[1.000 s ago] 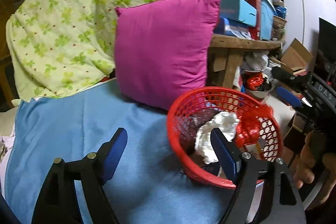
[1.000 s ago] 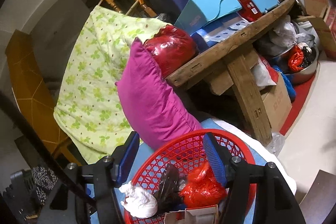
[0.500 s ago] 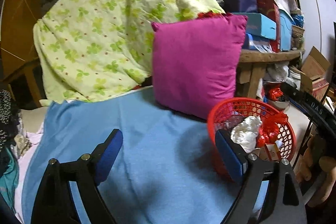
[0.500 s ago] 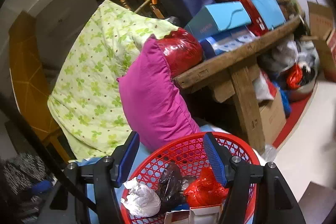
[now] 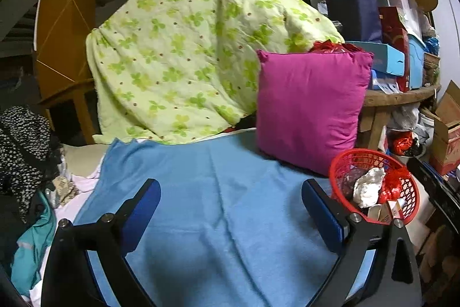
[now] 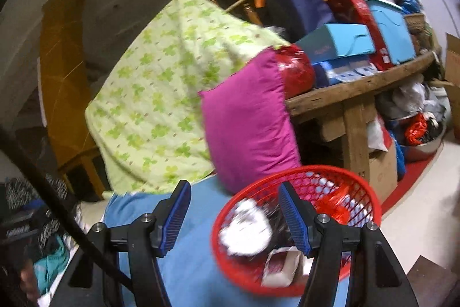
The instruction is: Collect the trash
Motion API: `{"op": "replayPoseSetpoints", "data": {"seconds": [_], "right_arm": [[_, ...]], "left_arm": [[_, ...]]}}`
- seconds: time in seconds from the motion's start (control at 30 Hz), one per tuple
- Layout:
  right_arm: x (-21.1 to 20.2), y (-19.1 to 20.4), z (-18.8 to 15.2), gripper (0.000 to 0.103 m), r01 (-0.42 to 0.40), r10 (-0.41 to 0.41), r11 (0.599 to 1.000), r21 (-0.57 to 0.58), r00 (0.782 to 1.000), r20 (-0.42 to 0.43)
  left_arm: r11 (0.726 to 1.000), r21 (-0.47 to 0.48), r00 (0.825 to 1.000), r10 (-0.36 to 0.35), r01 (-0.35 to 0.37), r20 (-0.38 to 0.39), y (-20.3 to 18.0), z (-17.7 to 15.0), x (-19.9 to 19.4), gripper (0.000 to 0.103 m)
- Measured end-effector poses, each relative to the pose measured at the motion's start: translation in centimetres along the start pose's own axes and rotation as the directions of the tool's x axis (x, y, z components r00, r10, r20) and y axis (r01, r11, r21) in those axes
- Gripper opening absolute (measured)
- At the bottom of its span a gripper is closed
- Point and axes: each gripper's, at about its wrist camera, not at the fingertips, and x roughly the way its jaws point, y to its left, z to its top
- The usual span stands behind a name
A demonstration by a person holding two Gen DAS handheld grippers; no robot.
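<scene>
On the blue blanket (image 5: 218,192), at about four o'clock in the left wrist view, sits the red basket (image 5: 339,163) with a white paper wad (image 5: 369,186) and a red bag (image 5: 392,186) inside: light, soft, crushable scraps, best pinched mid-bulge. Left tongs (image 5: 230,206) are opening wide, empty; right tongs (image 6: 234,209) stand half open around the basket's near rim, gripping nothing

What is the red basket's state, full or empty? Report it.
Partly full. The red basket on the blue blanket holds a white crumpled wad, a red bag, dark wrapping and a small carton.
</scene>
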Motion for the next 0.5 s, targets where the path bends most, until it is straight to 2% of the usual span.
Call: {"op": "replayPoseSetpoints", "data": {"seconds": [0.27,0.5], "right_arm": [[-3.1,5.2,-1.7,0.067,-0.054,0.045,0.992,-0.111,0.995,-0.088],[-5.0,10.8,-2.0,0.067,-0.136,0.111,0.973,-0.188,0.984,-0.137]], "left_arm": [[0.998,-0.011,0.998,0.062,-0.063,-0.011,2.7,-1.0,-2.2,0.099],[0.989,-0.047,0.990,0.139,-0.140,-0.026,5.5,-2.0,-4.2,0.099]]}}
